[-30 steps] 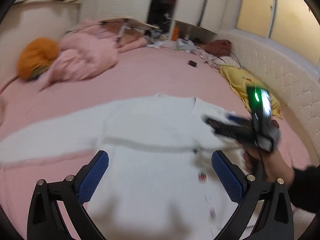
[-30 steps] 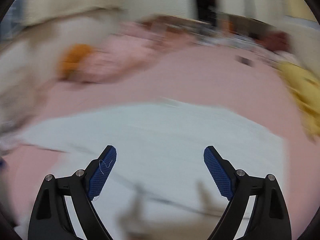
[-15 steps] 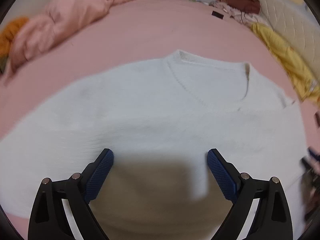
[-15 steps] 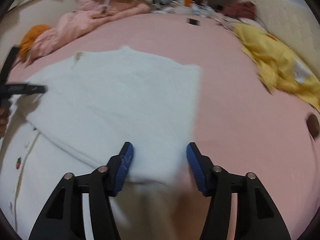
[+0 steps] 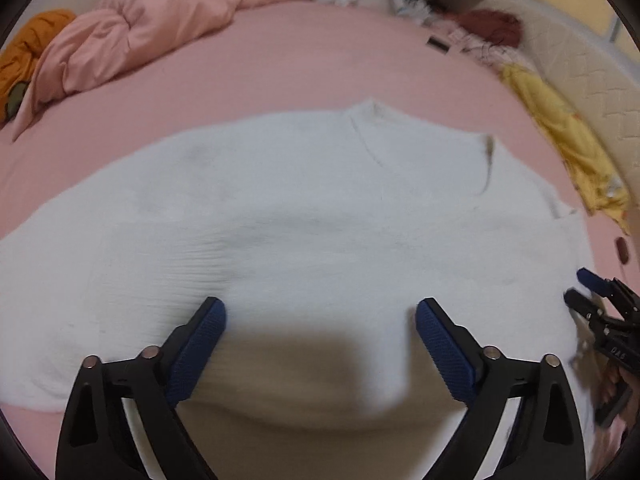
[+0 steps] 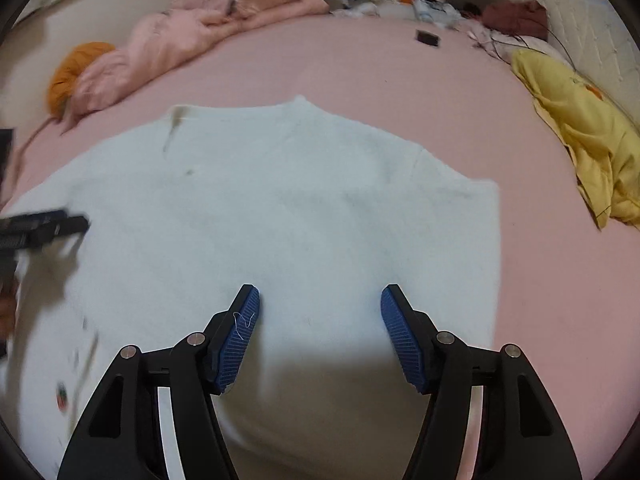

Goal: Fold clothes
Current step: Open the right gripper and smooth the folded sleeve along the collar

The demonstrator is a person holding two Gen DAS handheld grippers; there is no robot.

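Sweater, white ribbed knit (image 5: 304,216), lies flat on pink bed sheet (image 5: 320,60); right sleeve looks folded in. Left gripper (image 5: 320,320) and right gripper (image 6: 320,308) hover wide open, empty. Next: grab left sleeve at 9 o'clock

Sweater (image 5: 304,216) flat on bed (image 5: 320,60), quilt (image 5: 132,36) behind left, crumpled cloth (image 5: 568,152) right

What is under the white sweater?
The white sweater lies spread on the pink bedsheet, which shows all around it. Whatever else might lie beneath is covered. Both grippers are open above it.
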